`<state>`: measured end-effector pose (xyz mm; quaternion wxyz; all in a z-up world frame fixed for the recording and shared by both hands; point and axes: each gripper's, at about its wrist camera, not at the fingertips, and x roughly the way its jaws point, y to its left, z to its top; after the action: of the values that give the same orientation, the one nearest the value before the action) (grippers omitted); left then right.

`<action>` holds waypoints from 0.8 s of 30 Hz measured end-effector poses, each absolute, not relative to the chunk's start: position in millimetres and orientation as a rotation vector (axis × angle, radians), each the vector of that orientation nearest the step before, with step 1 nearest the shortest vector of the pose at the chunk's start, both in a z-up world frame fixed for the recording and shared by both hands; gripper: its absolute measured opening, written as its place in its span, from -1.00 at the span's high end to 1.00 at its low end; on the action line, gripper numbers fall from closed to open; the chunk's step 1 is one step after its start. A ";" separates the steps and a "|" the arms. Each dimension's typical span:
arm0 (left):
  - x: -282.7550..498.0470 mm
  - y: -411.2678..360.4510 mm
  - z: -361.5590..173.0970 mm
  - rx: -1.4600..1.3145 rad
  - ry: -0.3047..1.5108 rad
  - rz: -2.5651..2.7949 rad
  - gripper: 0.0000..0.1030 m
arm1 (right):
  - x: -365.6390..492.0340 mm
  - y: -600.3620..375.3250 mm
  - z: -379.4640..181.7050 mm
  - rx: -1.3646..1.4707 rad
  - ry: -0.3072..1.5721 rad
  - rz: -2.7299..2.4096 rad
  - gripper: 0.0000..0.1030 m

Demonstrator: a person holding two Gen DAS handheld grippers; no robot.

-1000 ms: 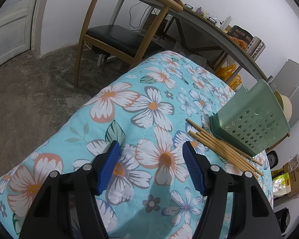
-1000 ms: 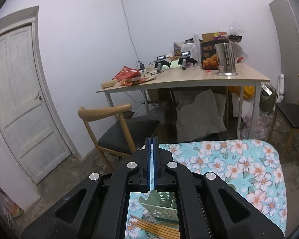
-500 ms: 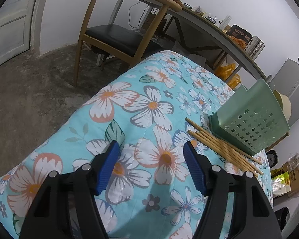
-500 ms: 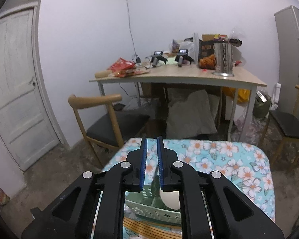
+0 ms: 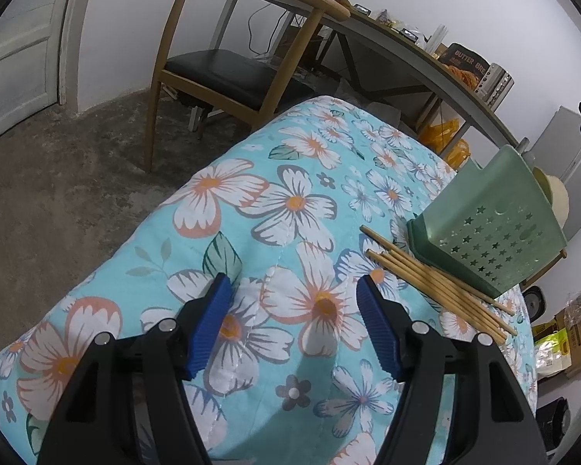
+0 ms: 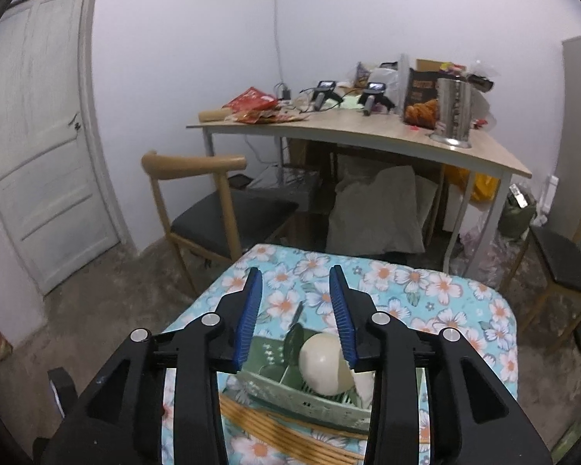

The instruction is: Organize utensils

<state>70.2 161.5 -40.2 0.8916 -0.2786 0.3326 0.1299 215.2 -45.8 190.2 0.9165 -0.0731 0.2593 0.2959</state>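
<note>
The right gripper [image 6: 295, 283], jaws just opening with nothing between them, hovers above the green holder [image 6: 298, 397] containing a cream spoon [image 6: 321, 362]. Chopsticks [image 5: 437, 283] lie right of the spread, empty left gripper [image 5: 294, 290].

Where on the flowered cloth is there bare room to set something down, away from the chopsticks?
Bare cloth lies under the open left gripper and runs on to the edge by the wooden chair. It is crowded on the other side, where the chopsticks lie against the green holder. Beyond the holder, more bare cloth reaches the far edge.
</note>
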 end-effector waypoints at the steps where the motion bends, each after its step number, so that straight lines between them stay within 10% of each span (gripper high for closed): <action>1: 70.4 162.4 -40.5 -0.583 0.689 0.268 -0.27 | 216.2 -43.5 188.6 -0.165 0.540 0.611 0.16; 13: 72.2 160.8 -40.5 -0.570 0.696 0.275 -0.28 | 261.3 4.2 140.1 -0.285 0.703 0.571 0.10; 16: 71.7 161.4 -40.9 -0.574 0.695 0.271 -0.28 | 267.5 3.4 129.1 -0.272 0.744 0.564 0.84; 24: 71.4 161.2 -41.0 -0.568 0.696 0.275 -0.28 | 248.4 9.7 129.4 -0.320 0.668 0.591 0.95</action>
<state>71.4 161.2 -41.0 0.8916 -0.2735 0.3355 0.1327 248.4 9.7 129.4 0.8898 -0.1539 0.3216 0.2847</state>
